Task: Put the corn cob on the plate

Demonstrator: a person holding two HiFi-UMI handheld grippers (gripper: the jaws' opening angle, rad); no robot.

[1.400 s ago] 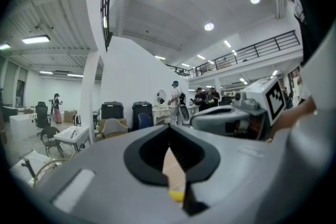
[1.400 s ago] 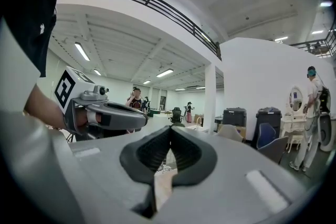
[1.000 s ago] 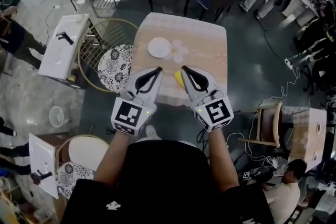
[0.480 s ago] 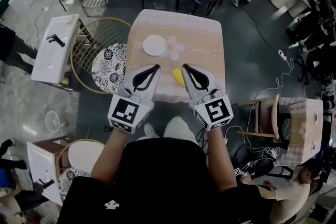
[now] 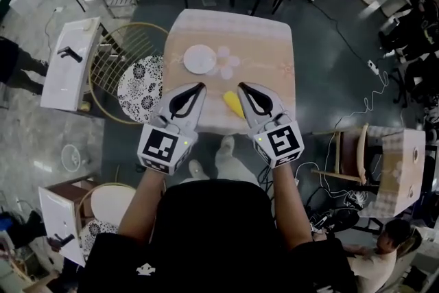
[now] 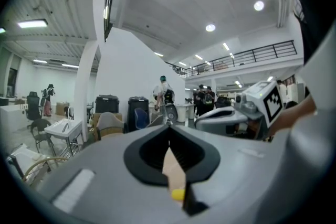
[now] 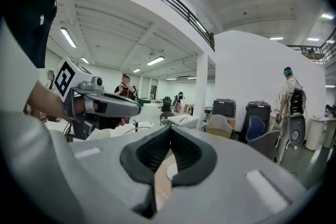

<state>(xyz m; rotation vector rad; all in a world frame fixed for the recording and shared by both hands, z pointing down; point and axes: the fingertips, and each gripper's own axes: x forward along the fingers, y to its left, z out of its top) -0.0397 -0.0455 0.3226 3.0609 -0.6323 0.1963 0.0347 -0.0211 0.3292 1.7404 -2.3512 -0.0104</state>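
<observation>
**Head view.** From above, a yellow, tapered corn (image 5: pixel 233 104) lies on the near part of a square table (image 5: pixel 264 44) covered in pale beige cloth. It sits between the two grippers. It is just beside the inner edge of the right gripper (image 5: pixel 241 86) and a little apart from the left gripper (image 5: pixel 200 86). A round white plate (image 5: pixel 199 59) stands farther back, beyond the left gripper's tip and apart from the corn. Both grippers are smooth grey-white plastic with black linings. Each pair of jaws bows outward and meets at a point. Both are closed and carry nothing. Whether either one touches the table cannot be told.

**Left gripper view.** The jaws meet tip to tip around a teardrop-shaped hollow lined with ribbed black rubber, and nothing is clamped. A narrow slit below shows a strip of beige table and a small spot of yellow corn. The right gripper shows at the right, with its marker cube (image 6: pixel 273 99).

**Right gripper view.** The jaws are pressed together at the tip and are empty. The gap beneath shows beige table and a sliver of white plate. The left gripper shows at the left, held in a hand (image 7: pixel 43 105).
</observation>
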